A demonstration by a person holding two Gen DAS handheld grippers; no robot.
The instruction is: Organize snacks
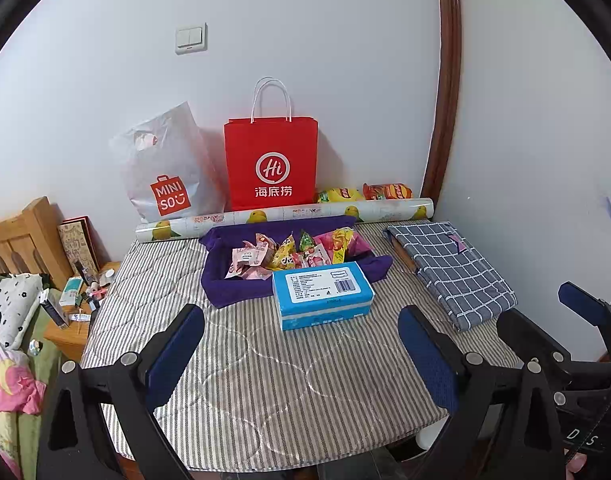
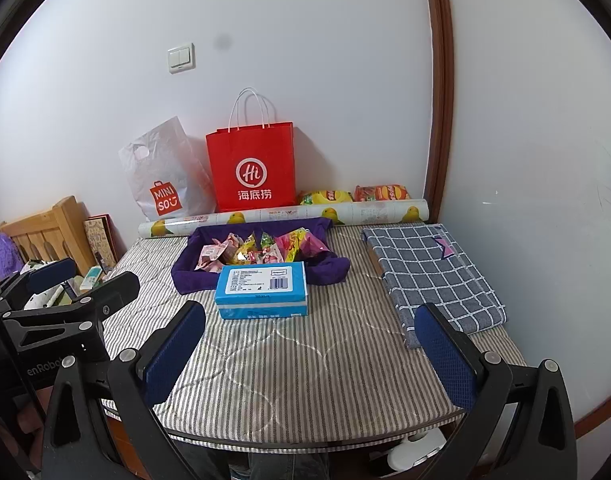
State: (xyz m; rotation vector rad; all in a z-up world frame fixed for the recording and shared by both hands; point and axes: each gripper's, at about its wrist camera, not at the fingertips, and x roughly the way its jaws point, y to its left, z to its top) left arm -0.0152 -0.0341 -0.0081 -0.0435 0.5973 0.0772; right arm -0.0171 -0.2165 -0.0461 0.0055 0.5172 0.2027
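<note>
So, striped mat [image 1: 265,360] is the landmark. Purple tray [image 1: 225,280] sits at its far middle, holding the snacks [image 1: 289,254]; tissue box [image 1: 323,294] touches the tray's near edge. Left gripper [image 1: 301,344] and right gripper [image 2: 309,348] hover over the mat's near edge, jaws apart, empty. Risk: reaching over, I could knock the box or crush wrappers.

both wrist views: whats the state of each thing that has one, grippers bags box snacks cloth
left gripper: open, empty
right gripper: open, empty
red paper bag: upright against the wall
white plastic bag: leaning on the wall
blue tissue box: closed, lying flat
snack packets: piled loose in the purple cloth tray
paper roll: rolled up, lying flat
checked cloth: folded
two chip bags: lying behind the roll
</note>
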